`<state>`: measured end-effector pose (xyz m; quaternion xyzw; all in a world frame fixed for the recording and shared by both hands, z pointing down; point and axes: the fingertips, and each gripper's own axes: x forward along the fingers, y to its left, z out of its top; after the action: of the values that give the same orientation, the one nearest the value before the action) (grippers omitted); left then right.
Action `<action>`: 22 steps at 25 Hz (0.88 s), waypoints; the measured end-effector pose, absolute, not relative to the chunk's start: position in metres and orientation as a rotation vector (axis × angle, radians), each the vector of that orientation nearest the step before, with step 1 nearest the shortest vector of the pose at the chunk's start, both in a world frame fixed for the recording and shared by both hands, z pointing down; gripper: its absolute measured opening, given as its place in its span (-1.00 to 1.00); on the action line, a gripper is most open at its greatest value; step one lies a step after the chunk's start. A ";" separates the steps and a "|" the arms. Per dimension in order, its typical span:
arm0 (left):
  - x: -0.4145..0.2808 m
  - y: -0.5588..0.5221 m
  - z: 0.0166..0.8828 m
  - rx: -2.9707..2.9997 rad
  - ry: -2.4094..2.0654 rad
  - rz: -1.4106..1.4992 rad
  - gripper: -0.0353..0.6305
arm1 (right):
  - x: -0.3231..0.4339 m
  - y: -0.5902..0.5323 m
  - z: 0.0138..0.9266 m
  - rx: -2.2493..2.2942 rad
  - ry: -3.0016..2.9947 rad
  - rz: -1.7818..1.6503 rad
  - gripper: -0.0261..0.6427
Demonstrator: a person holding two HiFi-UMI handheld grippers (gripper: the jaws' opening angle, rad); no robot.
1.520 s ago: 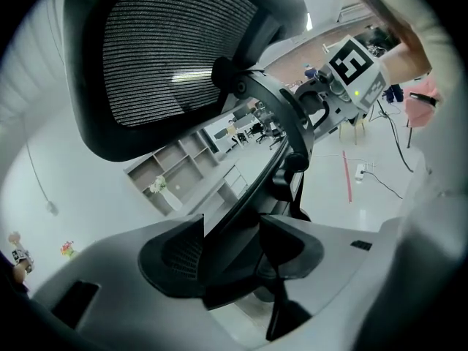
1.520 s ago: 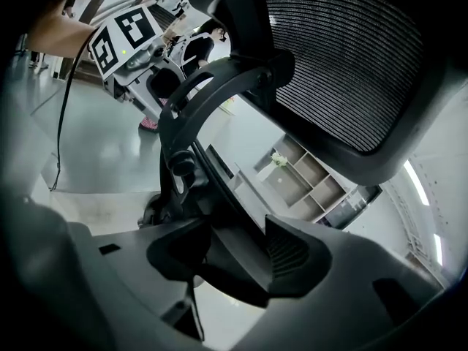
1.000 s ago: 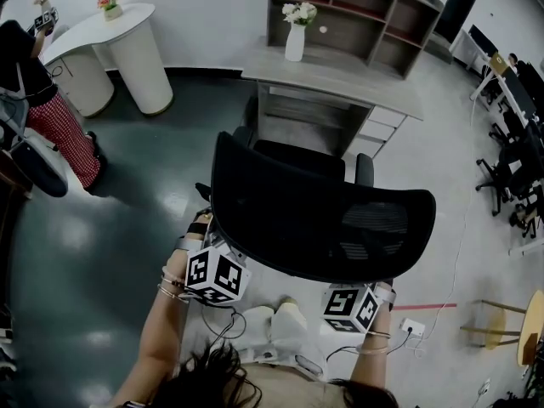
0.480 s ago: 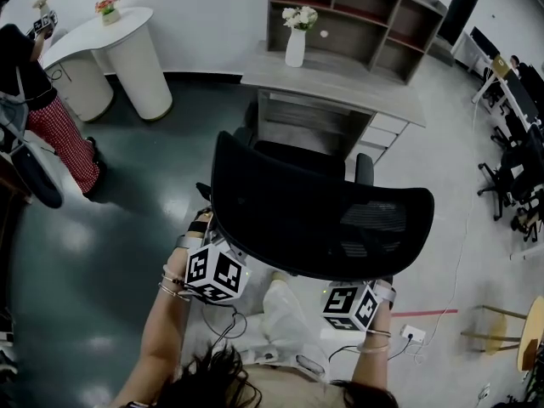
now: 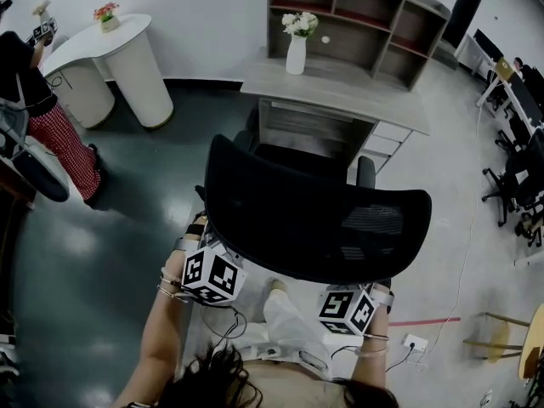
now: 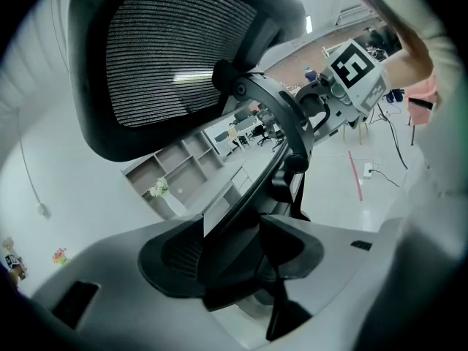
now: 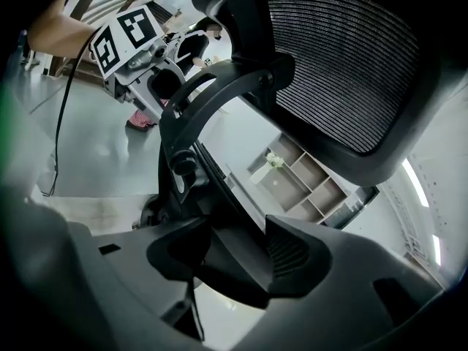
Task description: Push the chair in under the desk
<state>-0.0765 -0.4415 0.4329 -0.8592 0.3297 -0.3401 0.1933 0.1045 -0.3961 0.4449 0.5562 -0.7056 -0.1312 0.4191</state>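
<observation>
A black office chair (image 5: 314,219) with a mesh back stands in front of the grey desk (image 5: 340,83), its seat facing the desk opening. My left gripper (image 5: 212,272) is at the lower left edge of the chair back, and my right gripper (image 5: 347,307) is at the lower right edge. In the left gripper view the left gripper (image 6: 234,251) has the dark back frame (image 6: 263,123) between its jaws. In the right gripper view the right gripper (image 7: 241,251) holds the same frame (image 7: 190,123) from the other side. The fingertips are hidden under the chair back in the head view.
On the desk stands a white vase of flowers (image 5: 295,45), with a shelf unit (image 5: 357,15) behind it. A white rounded table (image 5: 110,49) and a person (image 5: 42,117) are at the left. More office chairs (image 5: 510,168) stand at the right, and a power strip (image 5: 415,343) lies on the floor.
The chair and both grippers have shifted a little toward the desk. The person's foot below the chair back has stepped forward.
</observation>
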 end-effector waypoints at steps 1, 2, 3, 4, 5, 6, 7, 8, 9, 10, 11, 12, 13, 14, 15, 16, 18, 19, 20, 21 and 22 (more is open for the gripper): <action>-0.076 -0.445 0.433 -2.410 0.926 -0.953 -0.22 | 0.105 -0.399 0.445 1.396 -1.769 -0.329 -0.22; -0.076 -0.447 0.432 -2.411 0.927 -0.956 -0.22 | 0.105 -0.403 0.444 1.395 -1.770 -0.328 -0.22; -0.076 -0.450 0.431 -2.412 0.929 -0.960 -0.22 | 0.105 -0.406 0.444 1.394 -1.772 -0.328 -0.22; -0.076 -0.453 0.431 -2.412 0.931 -0.963 -0.22 | 0.106 -0.409 0.443 1.392 -1.774 -0.328 -0.22; -0.075 -0.457 0.430 -2.412 0.932 -0.964 -0.22 | 0.106 -0.413 0.443 1.390 -1.774 -0.328 -0.22; -0.074 -0.460 0.430 -2.413 0.933 -0.963 -0.22 | 0.107 -0.416 0.443 1.390 -1.775 -0.330 -0.22; -0.074 -0.463 0.430 -2.414 0.933 -0.962 -0.22 | 0.108 -0.419 0.443 1.390 -1.775 -0.330 -0.22; -0.073 -0.466 0.431 -2.414 0.933 -0.960 -0.22 | 0.109 -0.422 0.443 1.391 -1.775 -0.331 -0.22; -0.073 -0.469 0.431 -2.414 0.933 -0.958 -0.22 | 0.109 -0.426 0.444 1.391 -1.775 -0.332 -0.22; -0.073 -0.472 0.431 -2.414 0.935 -0.958 -0.22 | 0.109 -0.429 0.444 1.392 -1.776 -0.333 -0.22; -0.073 -0.475 0.431 -2.415 0.936 -0.957 -0.22 | 0.109 -0.431 0.444 1.394 -1.777 -0.335 -0.22; -0.072 -0.477 0.431 -2.415 0.937 -0.957 -0.22 | 0.109 -0.434 0.444 1.395 -1.778 -0.337 -0.22; -0.072 -0.479 0.431 -2.415 0.937 -0.957 -0.22 | 0.110 -0.436 0.444 1.396 -1.778 -0.336 -0.22; -0.071 -0.482 0.431 -2.416 0.937 -0.956 -0.22 | 0.110 -0.438 0.445 1.396 -1.777 -0.334 -0.22; -0.071 -0.484 0.431 -2.418 0.937 -0.956 -0.22 | 0.110 -0.440 0.445 1.396 -1.777 -0.332 -0.22; -0.071 -0.486 0.431 -2.419 0.937 -0.954 -0.22 | 0.110 -0.443 0.445 1.396 -1.778 -0.330 -0.22; -0.072 -0.491 0.430 -2.421 0.937 -0.949 -0.22 | 0.109 -0.448 0.443 1.395 -1.780 -0.329 -0.22; -0.072 -0.494 0.430 -2.422 0.937 -0.949 -0.22 | 0.109 -0.451 0.443 1.396 -1.780 -0.329 -0.22; -0.072 -0.497 0.429 -2.422 0.937 -0.952 -0.22 | 0.109 -0.453 0.443 1.397 -1.781 -0.330 -0.22; -0.072 -0.499 0.429 -2.421 0.938 -0.955 -0.22 | 0.109 -0.456 0.443 1.399 -1.781 -0.332 -0.22; -0.072 -0.502 0.429 -2.420 0.939 -0.956 -0.22 | 0.109 -0.459 0.443 1.400 -1.782 -0.334 -0.22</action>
<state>-0.0722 -0.5019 0.4292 -0.8595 0.3333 -0.3397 0.1866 0.1092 -0.4586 0.4431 0.5567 -0.7086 -0.1328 0.4127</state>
